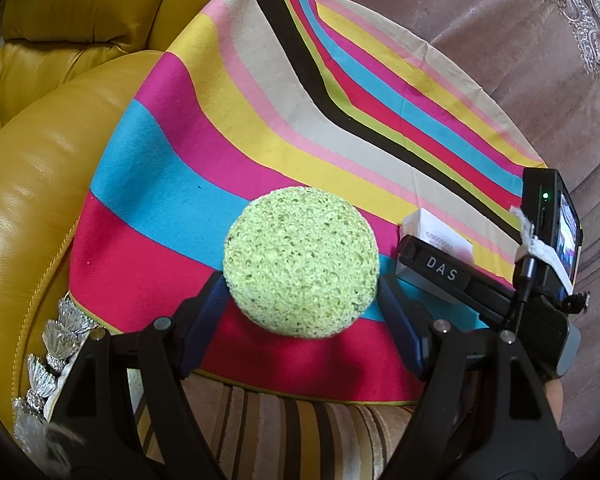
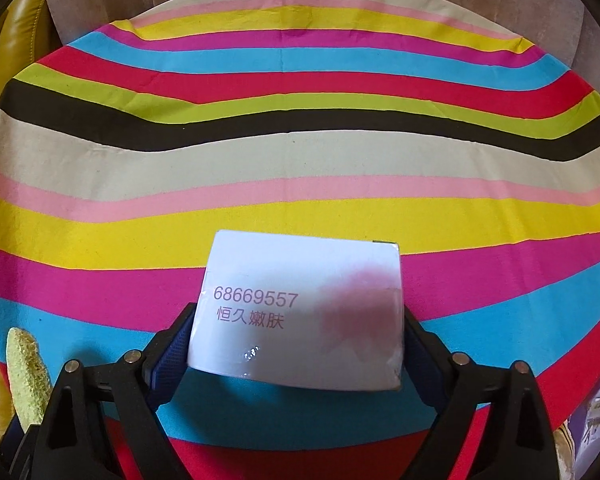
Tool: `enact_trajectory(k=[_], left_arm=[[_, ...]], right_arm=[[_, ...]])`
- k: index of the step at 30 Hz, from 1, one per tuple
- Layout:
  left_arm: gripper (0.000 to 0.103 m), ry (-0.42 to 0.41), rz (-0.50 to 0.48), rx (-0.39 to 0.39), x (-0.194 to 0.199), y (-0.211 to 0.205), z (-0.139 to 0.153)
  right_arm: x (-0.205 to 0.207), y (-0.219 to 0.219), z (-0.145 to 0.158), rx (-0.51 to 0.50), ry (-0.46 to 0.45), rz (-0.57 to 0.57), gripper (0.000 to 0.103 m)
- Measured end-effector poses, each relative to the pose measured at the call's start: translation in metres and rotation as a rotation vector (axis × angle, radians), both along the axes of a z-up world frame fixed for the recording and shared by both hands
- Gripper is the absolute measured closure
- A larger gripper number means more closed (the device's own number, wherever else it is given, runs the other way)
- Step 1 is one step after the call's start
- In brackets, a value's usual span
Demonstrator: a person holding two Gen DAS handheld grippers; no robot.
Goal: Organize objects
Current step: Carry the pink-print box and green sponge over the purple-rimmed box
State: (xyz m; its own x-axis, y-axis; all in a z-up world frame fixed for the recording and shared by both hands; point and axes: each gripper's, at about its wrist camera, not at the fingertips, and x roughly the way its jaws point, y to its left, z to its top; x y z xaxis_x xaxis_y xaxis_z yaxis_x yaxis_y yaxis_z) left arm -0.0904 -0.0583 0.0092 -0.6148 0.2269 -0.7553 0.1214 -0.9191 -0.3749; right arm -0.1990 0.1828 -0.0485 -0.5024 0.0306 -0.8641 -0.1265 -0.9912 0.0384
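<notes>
Green, porous sponge ball (image 1: 301, 263) is being gripped between the blue pads of the left gripper (image 1: 300, 300), with most of its bulk bulging forward of and above the jaws. A white box (image 2: 300, 312), wrapped in clear film and printed with digits and a pink blotch, is being bracketed by the right gripper (image 2: 298, 344); the jaws are standing wide with a pad at each side wall, but whether the pads are pressing or only flanking the box cannot be told. The pick-up step is judged to be in hand on the right side, while the ball is being kept ready on the left. For the next move, a firm squeeze across the box's side walls is being called for before any lift, since the glossy film is likely to slip; a place for both things is not being shown. Ahead of both jaws a striped cloth (image 2: 300, 152) in pink, yellow, blue, red, lime, black and cream is being used as the work surface, lying over a brownish sofa seat (image 1: 480, 40). To the left of the left jaws a yellow leather armrest (image 1: 40, 184) is being seen, and below them a brown striped cushion (image 1: 300, 432).
</notes>
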Motion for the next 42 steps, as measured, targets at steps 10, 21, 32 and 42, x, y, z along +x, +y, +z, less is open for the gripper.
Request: enact_trajectory(k=[10, 21, 32, 42], left_arm=[[0.025, 0.021, -0.039, -0.051, 0.001, 0.013, 0.007], [0.025, 0.033, -0.13, -0.095, 0.011, 0.045, 0.018], [0.025, 0.043, -0.278, -0.127, 0.025, 0.105, 0.03], [0.025, 0.055, -0.408, -0.139, 0.038, 0.161, 0.037]], right_arm=[[0.024, 0.015, 0.016, -0.002, 0.025, -0.002, 0.01], [0.063, 0.042, 0.031, -0.022, 0.042, -0.015, 0.01], [0.112, 0.094, 0.045, -0.054, 0.066, -0.1, 0.01], [0.158, 0.151, 0.057, -0.058, 0.09, -0.209, 0.01]])
